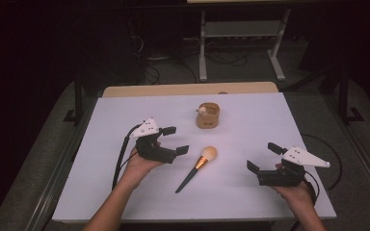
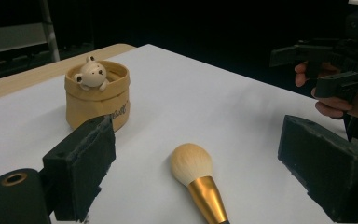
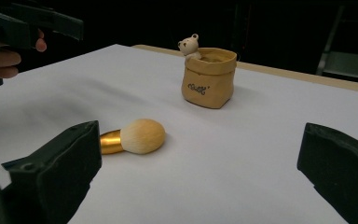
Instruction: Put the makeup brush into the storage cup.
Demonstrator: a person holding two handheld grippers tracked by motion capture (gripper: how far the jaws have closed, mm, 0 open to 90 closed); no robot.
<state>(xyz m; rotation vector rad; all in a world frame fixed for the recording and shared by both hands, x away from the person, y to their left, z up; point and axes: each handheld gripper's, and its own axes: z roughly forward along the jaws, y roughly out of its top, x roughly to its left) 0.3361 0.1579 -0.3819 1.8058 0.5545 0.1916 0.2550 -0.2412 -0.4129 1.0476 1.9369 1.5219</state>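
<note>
The white worktop (image 1: 125,192) carries two things: a tan pouch-shaped holder (image 1: 208,116) with a small bear figure (image 1: 202,110) on its rim, standing toward the far middle, and a makeup brush (image 1: 196,168) lying flat nearer the person, its pale bristle head toward the holder and its dark handle pointing back toward the person's edge. The brush lies between the two claws and well apart from the holder, and neither claw touches it. Judged from this layout, the main risk is that the brush, round and slim, rolls or skids on the smooth sheet if a jaw meets it off-centre or presses down on the gold ferrule; a grip on the soft bristles would crush them and hold poorly. A second risk is that the light holder gets knocked over if the brush is brought in at a slant or the bear is struck. The left claw (image 1: 176,140) hovers just beside the brush head, held in a hand (image 1: 139,166) turned palm-up, jaws spread wide and empty, aimed across the brush toward the holder. The right claw (image 1: 262,157) sits farther off near the right edge, gripped from below by the other hand (image 1: 294,190), jaws likewise wide open with nothing between them.
</note>
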